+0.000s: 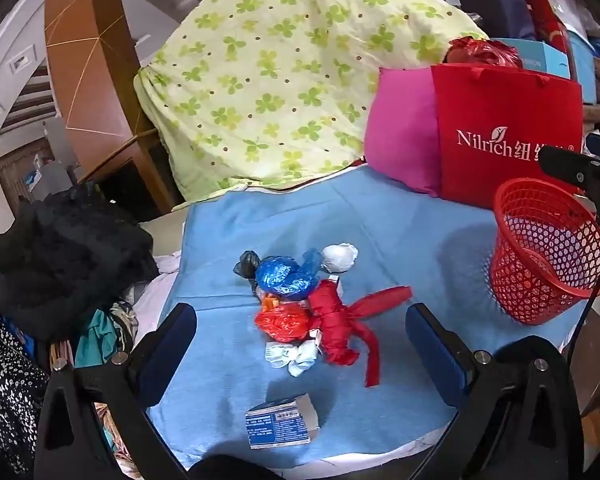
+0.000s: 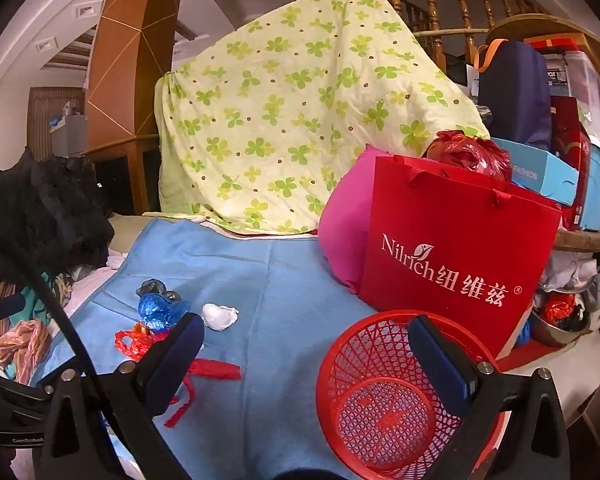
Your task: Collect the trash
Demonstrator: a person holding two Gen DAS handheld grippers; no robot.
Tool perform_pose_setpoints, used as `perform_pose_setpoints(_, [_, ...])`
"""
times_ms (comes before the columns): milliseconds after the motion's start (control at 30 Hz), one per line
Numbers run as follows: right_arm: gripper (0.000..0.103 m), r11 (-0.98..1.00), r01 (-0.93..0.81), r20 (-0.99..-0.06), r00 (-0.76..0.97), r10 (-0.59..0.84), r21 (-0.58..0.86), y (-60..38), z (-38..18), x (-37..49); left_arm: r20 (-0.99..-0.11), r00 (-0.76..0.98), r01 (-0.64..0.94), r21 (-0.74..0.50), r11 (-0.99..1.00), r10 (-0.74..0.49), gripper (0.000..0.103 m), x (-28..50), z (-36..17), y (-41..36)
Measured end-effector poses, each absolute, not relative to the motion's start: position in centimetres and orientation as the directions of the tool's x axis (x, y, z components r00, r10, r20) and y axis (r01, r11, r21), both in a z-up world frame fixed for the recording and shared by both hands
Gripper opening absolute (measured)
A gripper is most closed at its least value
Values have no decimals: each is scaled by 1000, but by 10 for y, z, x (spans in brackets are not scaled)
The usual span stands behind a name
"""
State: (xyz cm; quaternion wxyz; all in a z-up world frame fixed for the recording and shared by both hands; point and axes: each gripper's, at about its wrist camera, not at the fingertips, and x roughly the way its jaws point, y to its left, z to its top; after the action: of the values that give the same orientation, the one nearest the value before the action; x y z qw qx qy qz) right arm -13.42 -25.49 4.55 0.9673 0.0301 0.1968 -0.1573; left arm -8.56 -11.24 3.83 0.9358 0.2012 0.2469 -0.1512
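Observation:
A heap of trash lies on the blue cloth [image 1: 400, 232]: a blue plastic bag [image 1: 286, 276], a black bag [image 1: 246, 262], a white wad [image 1: 340, 258], a red-orange bag [image 1: 282, 322], a red knotted bag [image 1: 336, 320], white-blue scraps [image 1: 296, 356] and a small printed box [image 1: 278, 422]. My left gripper [image 1: 300, 340] is open, hovering above the heap. A red mesh basket [image 1: 548, 252] stands to the right. In the right wrist view my right gripper [image 2: 306, 352] is open, its right finger [image 2: 440, 360] over the red mesh basket [image 2: 380, 400]; the blue plastic bag [image 2: 160, 312] and white wad [image 2: 220, 316] lie to the left.
A red Nilrich paper bag [image 2: 452, 256] and a pink cushion [image 2: 344, 232] stand behind the basket. A clover-print quilt [image 2: 292, 120] is heaped at the back. Black cloth [image 1: 60, 260] and mixed clothes lie left. Boxes and bins stand at the right.

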Motion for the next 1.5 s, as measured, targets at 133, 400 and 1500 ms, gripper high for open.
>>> perform_pose_setpoints(133, [103, 948, 319, -394, 873, -289, 11, -262, 46, -141, -527, 829, 392, 308, 867, -188, 103, -86, 38, -118])
perform_pose_setpoints(400, [103, 945, 325, -400, 870, -289, 24, -263, 41, -140, -541, 818, 411, 312, 856, -196, 103, -85, 33, -122])
perform_pose_setpoints(1500, [40, 876, 64, -784, 479, 394, 479, -167, -165, 104, -835, 395, 815, 128, 565, -382, 103, 2, -141, -20])
